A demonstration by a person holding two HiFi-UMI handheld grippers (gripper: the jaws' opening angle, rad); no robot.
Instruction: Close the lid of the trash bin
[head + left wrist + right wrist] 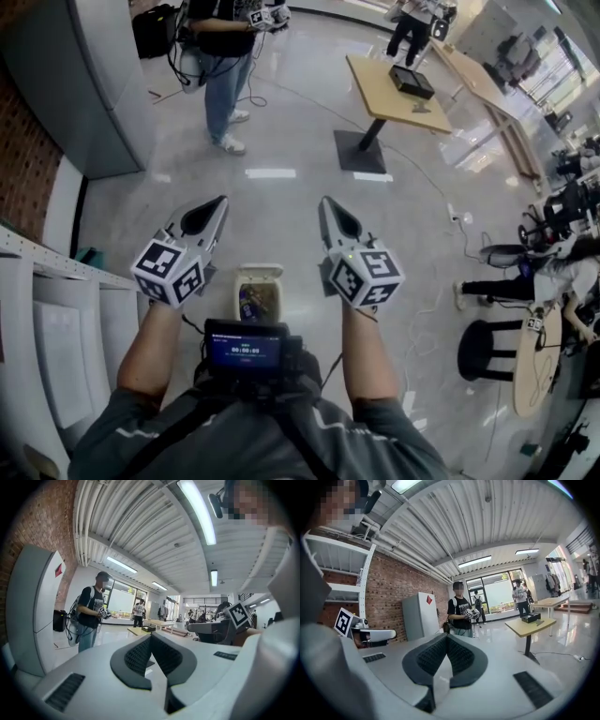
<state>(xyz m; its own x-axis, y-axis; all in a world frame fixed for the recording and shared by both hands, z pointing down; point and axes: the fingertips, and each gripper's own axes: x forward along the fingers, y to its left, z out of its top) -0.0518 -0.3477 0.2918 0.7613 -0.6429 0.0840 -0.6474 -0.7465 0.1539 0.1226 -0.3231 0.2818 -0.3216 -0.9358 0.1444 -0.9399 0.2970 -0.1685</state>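
Note:
A small white trash bin point(246, 310) stands on the floor straight below me, between my two arms. Its lid point(260, 274) is swung up and back, and dark rubbish shows inside. My left gripper point(221, 202) is held above and to the left of the bin, my right gripper point(325, 202) above and to its right; neither touches it. In the left gripper view the left gripper point(151, 637) has its jaws meeting at the tip with nothing between them. The right gripper point(446, 637) looks the same in the right gripper view. The bin is out of sight in both gripper views.
A person point(225, 56) stands ahead with grippers of their own. A wooden table point(394, 89) on a black base is at the far right, a black stool point(487, 349) and a seated person point(553, 272) at my right. White shelving point(56, 309) and a grey cabinet point(84, 75) line the left.

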